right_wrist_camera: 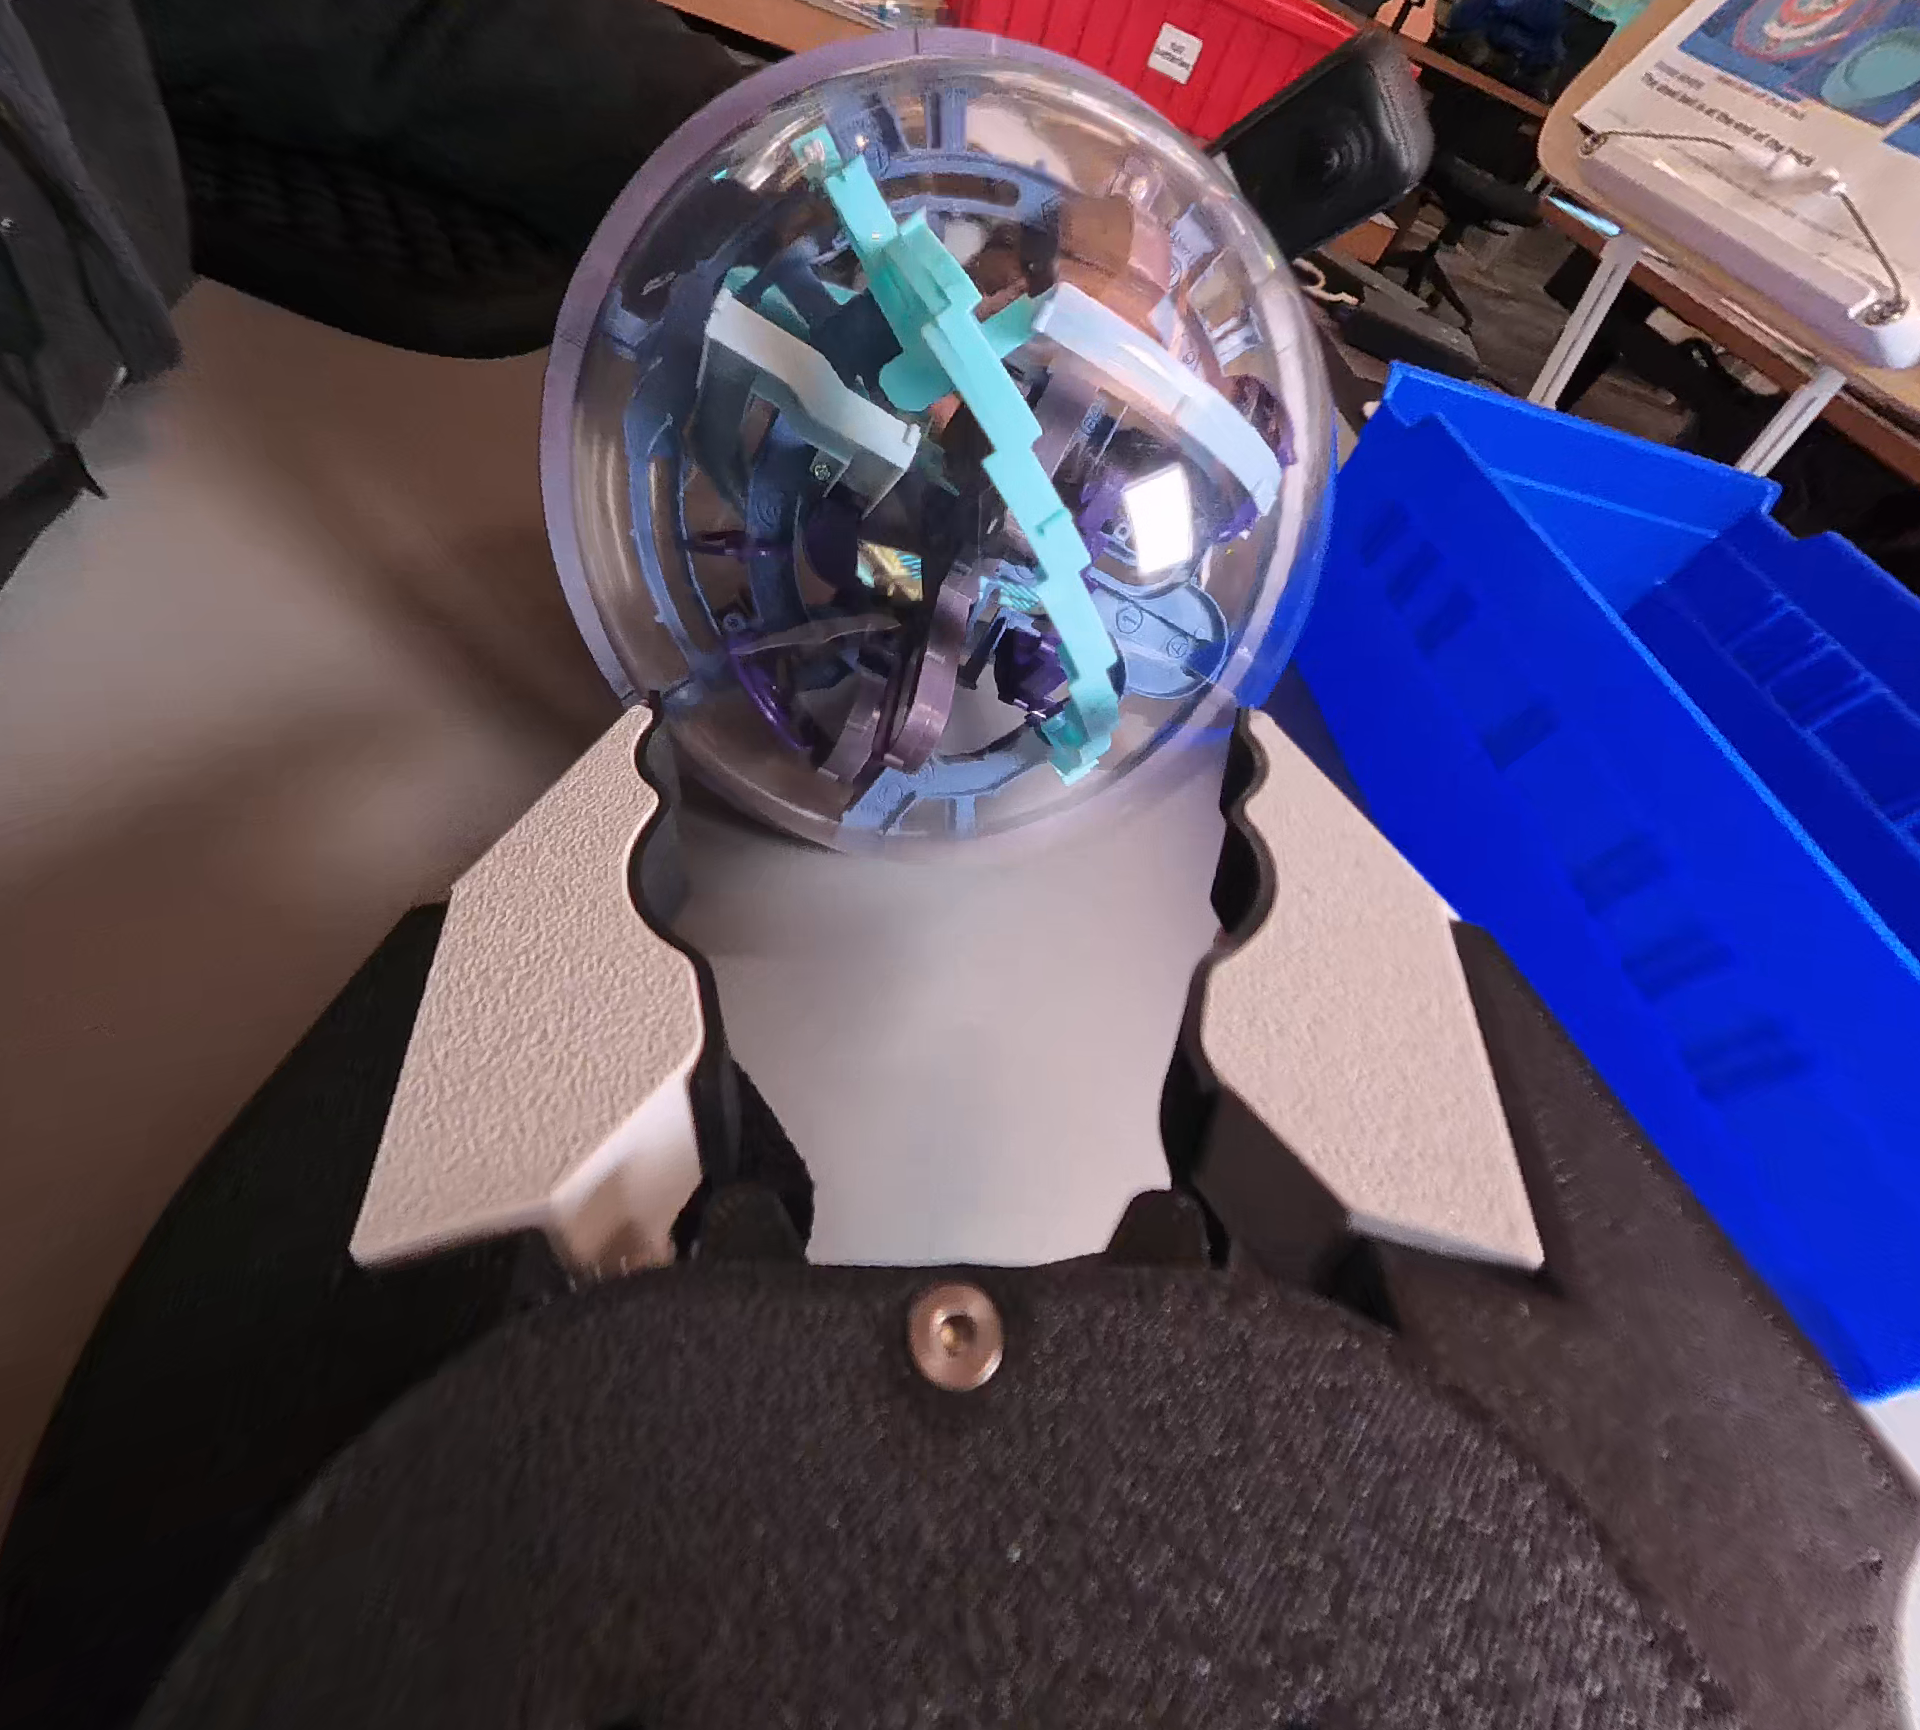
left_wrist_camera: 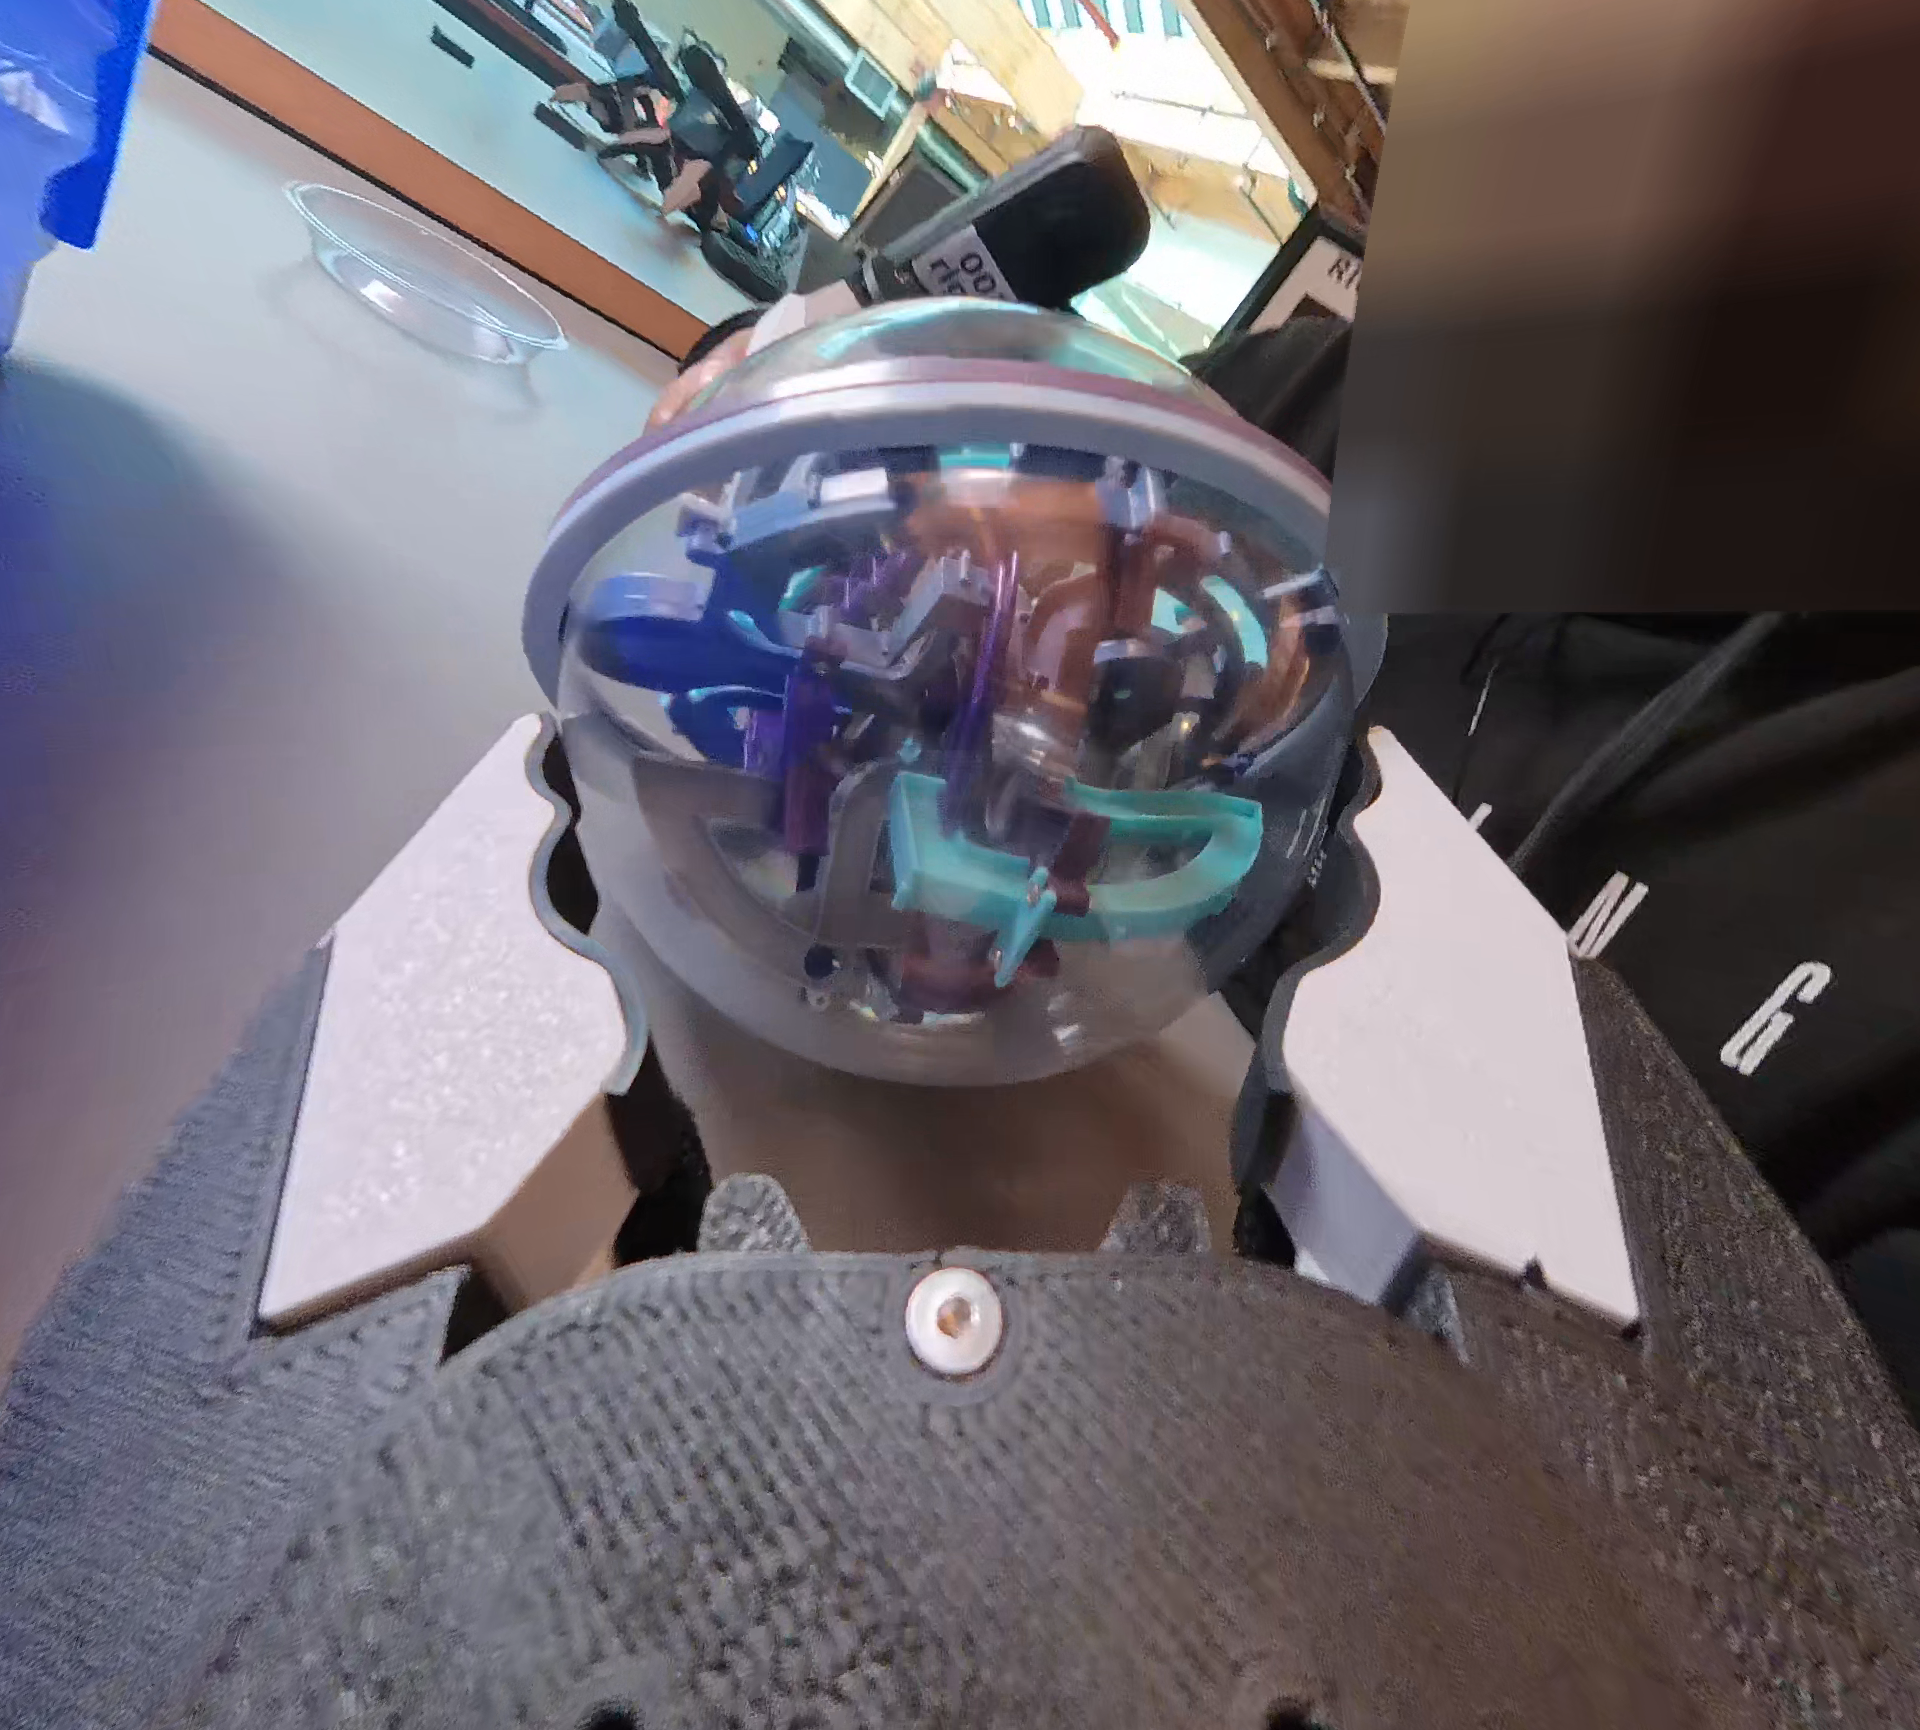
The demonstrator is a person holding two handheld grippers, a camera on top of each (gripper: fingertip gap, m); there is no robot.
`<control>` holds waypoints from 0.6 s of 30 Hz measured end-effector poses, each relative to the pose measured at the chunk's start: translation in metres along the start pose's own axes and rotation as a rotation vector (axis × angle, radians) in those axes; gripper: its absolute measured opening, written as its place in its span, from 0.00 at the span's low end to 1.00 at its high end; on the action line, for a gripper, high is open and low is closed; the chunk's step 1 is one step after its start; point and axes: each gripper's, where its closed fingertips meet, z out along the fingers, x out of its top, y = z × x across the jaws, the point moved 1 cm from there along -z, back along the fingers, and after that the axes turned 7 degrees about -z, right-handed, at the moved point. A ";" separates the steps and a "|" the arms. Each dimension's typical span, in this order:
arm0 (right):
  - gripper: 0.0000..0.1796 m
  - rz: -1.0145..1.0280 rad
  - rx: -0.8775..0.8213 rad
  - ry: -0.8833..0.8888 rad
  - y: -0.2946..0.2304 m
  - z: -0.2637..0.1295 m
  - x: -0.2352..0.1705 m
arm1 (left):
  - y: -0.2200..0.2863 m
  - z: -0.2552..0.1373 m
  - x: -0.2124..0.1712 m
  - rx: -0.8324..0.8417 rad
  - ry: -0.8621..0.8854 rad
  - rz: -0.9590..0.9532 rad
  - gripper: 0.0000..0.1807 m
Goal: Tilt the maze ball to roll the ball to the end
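Both grippers, left [left_wrist_camera: 951, 807] and right [right_wrist_camera: 940, 766], pinch the clear plastic maze ball [left_wrist_camera: 940, 693] with coloured tracks, lifted beside a blue plastic bin [right_wrist_camera: 1621, 745].

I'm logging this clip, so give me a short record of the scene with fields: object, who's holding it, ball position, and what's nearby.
object: maze ball, clear sphere with coloured tracks inside
held by: left hand-held gripper and right hand-held gripper, both clamped on it, off the table
small ball inside: cannot tell
nearby: blue bin, clear plastic bowl on the table, red bin
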 end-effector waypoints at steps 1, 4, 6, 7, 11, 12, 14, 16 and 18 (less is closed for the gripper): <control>0.57 -0.005 0.009 -0.002 -0.001 0.000 0.002 | 0.001 0.000 -0.002 0.000 -0.030 0.013 0.78; 0.57 -0.024 0.041 -0.013 -0.004 -0.002 0.007 | 0.005 0.000 -0.010 0.011 -0.115 0.039 0.78; 0.57 -0.041 0.070 -0.035 -0.005 -0.003 0.012 | 0.007 -0.002 -0.015 0.023 -0.169 0.064 0.77; 0.57 -0.051 0.088 -0.053 -0.005 -0.003 0.014 | 0.008 -0.002 -0.017 0.029 -0.191 0.079 0.76; 0.57 -0.081 0.183 -0.123 -0.005 -0.006 0.021 | 0.011 0.002 -0.026 0.039 -0.244 0.125 0.76; 0.57 -0.081 0.211 -0.141 -0.005 -0.007 0.023 | 0.011 0.003 -0.029 0.036 -0.249 0.134 0.76; 0.57 -0.078 0.274 -0.183 -0.005 -0.008 0.027 | 0.012 0.005 -0.034 0.028 -0.254 0.142 0.76; 0.57 -0.079 0.341 -0.231 -0.004 -0.008 0.031 | 0.012 0.007 -0.040 0.017 -0.270 0.133 0.76; 0.58 -0.084 0.406 -0.289 -0.004 -0.007 0.035 | 0.013 0.009 -0.045 0.009 -0.305 0.113 0.76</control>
